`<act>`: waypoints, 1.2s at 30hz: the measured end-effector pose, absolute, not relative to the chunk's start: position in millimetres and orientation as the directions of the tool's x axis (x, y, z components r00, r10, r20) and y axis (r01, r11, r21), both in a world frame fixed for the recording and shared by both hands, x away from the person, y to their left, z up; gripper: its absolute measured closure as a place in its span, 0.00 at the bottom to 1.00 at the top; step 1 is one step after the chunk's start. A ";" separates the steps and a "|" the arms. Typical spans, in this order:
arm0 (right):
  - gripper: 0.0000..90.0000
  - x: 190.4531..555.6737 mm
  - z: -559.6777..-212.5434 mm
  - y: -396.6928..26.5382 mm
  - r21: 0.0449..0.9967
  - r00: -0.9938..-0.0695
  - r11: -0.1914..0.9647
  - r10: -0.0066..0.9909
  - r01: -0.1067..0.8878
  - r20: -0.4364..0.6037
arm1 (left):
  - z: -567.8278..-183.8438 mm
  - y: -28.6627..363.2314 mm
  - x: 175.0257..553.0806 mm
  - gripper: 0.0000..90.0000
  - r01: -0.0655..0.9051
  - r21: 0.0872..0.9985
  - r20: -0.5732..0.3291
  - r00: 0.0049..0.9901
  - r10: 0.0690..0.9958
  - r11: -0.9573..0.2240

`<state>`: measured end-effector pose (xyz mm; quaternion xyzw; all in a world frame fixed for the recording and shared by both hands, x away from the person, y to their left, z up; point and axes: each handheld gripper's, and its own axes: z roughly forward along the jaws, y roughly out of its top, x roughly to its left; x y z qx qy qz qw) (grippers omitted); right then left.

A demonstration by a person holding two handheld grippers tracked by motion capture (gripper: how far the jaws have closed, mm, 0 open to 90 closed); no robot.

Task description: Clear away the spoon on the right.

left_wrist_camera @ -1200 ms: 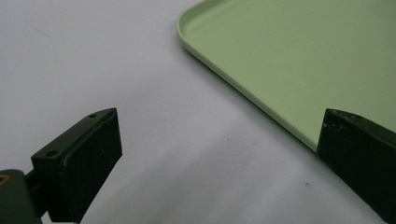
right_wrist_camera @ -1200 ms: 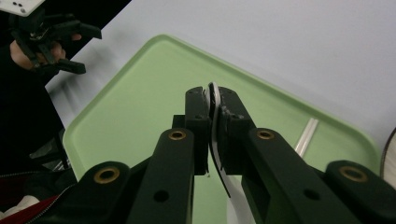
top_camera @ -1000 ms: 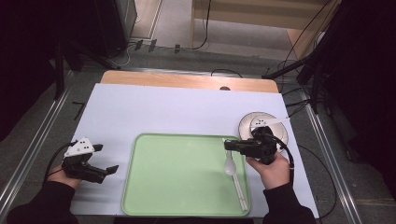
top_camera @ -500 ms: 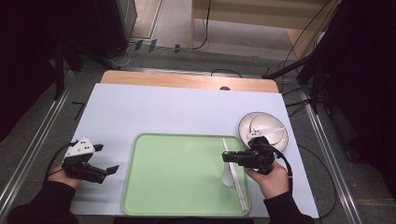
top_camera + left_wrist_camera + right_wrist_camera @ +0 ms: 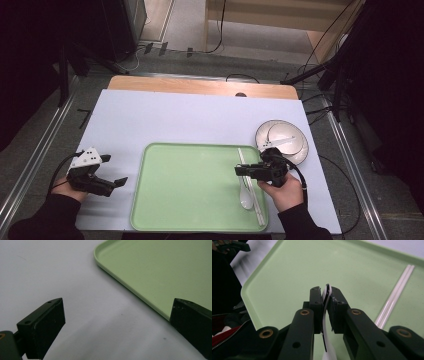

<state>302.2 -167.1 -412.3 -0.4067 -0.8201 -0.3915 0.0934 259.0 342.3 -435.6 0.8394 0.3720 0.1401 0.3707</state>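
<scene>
A white spoon [image 5: 246, 197] lies with its bowl on the right part of the green tray [image 5: 190, 185], beside a pair of white chopsticks [image 5: 259, 215]. My right gripper [image 5: 240, 171] is shut on the spoon's handle [image 5: 327, 340]; its jaws have just been opening slightly, with the handle still pinched between the pads. In the right gripper view the right gripper [image 5: 325, 293] points over the tray [image 5: 287, 272], with the chopsticks [image 5: 397, 295] off to its right. My left gripper [image 5: 115, 169] rests open on the white table left of the tray, and the left gripper [image 5: 117, 315] holds nothing.
A white bowl [image 5: 282, 141] with a small white piece in it stands right of the tray's far corner. The tray's edge [image 5: 150, 270] runs just ahead of the left jaws. The white table cover [image 5: 175, 120] stretches behind the tray.
My right hand has come down and toward the near edge with the spoon, away from the bowl; the spoon's bowl now lies on the tray. The left hand has stayed still.
</scene>
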 end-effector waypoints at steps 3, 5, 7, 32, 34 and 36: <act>0.90 306.1 -416.9 -167.6 0.552 -0.642 0.365 0.602 0.750 0.474 | -435.7 341.9 259.0 0.00 0.520 0.726 -0.041 0.687 0.726 -0.450; 0.89 308.9 -420.1 -168.8 0.542 -0.632 0.360 0.608 0.759 0.481 | -435.6 341.8 259.1 0.00 0.520 0.725 -0.042 0.687 0.726 -0.451; 0.89 311.5 -423.8 -169.6 0.535 -0.626 0.358 0.608 0.766 0.489 | -435.6 341.7 259.0 0.00 0.519 0.727 -0.041 0.686 0.726 -0.449; 0.81 324.1 -455.6 -157.3 0.445 -0.605 0.419 0.640 0.791 0.473 | -436.0 340.0 260.1 0.00 0.515 0.724 -0.042 0.697 0.716 -0.459; 0.81 324.0 -457.9 -155.5 0.436 -0.606 0.428 0.639 0.792 0.474 | -436.2 340.1 260.3 0.00 0.514 0.725 -0.043 0.698 0.715 -0.458; 0.81 323.9 -459.6 -153.6 0.425 -0.605 0.437 0.642 0.793 0.471 | -436.3 339.9 260.3 0.00 0.514 0.725 -0.042 0.698 0.715 -0.459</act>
